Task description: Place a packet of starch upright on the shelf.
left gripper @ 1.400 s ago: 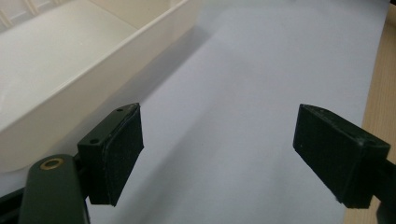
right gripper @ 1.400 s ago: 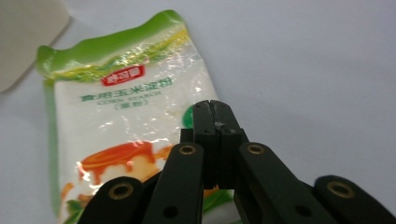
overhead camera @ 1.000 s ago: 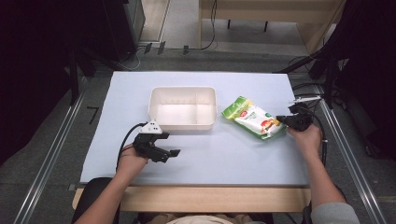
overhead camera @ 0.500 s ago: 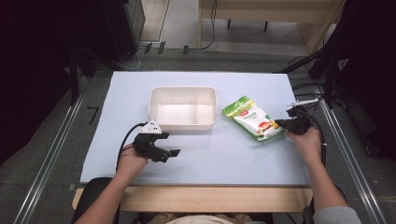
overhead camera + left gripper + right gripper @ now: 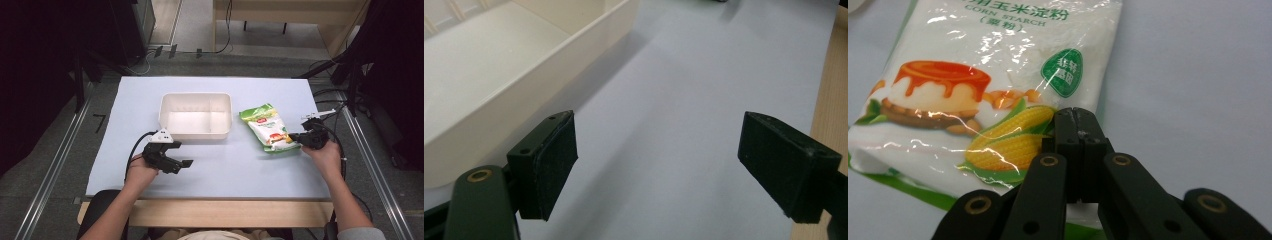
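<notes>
Right gripper (image 5: 296, 135) is held at the right side of the table (image 5: 250, 170), w/ its jaws pressed together on the near edge of the bag (image 5: 266, 131). In the right gripper view the bag (image 5: 998, 85) is seen flat on the table, w/ corn and a pudding printed on it. Left gripper (image 5: 184, 163) is held near the front left, jaws spread wide w/ nothing between them. Just beyond it the white tub (image 5: 196, 115) is set, left of the bag.
</notes>
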`<action>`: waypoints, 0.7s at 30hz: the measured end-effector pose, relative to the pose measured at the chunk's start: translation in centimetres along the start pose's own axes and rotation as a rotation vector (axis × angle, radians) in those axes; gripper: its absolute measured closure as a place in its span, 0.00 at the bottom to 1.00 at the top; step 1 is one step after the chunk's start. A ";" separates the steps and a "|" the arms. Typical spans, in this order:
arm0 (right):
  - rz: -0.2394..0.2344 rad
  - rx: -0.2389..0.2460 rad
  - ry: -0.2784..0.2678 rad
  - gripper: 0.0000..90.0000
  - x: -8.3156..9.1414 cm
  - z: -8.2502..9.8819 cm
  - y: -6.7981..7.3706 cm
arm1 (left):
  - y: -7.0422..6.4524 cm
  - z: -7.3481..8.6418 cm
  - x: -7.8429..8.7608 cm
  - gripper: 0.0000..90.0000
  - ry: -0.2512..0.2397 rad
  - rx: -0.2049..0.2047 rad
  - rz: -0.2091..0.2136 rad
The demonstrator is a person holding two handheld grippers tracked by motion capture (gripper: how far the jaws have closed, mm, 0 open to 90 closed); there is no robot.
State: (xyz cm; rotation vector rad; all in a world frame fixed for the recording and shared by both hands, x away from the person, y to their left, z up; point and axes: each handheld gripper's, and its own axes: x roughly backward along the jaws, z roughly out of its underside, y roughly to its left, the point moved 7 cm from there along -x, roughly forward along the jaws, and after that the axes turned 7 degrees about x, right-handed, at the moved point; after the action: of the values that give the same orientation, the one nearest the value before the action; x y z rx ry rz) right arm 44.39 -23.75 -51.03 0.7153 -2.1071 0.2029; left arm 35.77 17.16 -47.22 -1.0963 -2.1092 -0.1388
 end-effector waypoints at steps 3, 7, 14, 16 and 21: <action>-0.013 0.019 0.006 1.00 0.1 0.1 0.8 | 0.0 0.0 0.0 0.19 0.006 -0.003 -0.001; -0.033 0.035 0.009 1.00 0.2 0.2 1.6 | 0.0 0.0 0.0 0.19 0.010 -0.007 -0.002; -0.102 0.050 -0.010 1.00 0.3 -0.2 2.7 | 0.0 0.0 0.0 0.19 0.009 -0.006 0.000; -0.087 0.054 -0.032 1.00 0.6 -0.8 2.6 | 0.0 0.0 0.0 0.19 0.000 0.000 0.003; -0.041 0.045 -0.073 0.98 1.2 -1.9 2.0 | 0.0 0.0 0.0 0.19 0.006 -0.004 -0.002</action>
State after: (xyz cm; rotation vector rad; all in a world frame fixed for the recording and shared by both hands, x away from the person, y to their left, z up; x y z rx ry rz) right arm 44.10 -21.83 -48.72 0.8031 -2.1607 0.2051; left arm 35.82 17.17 -47.25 -1.0948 -2.1059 -0.1467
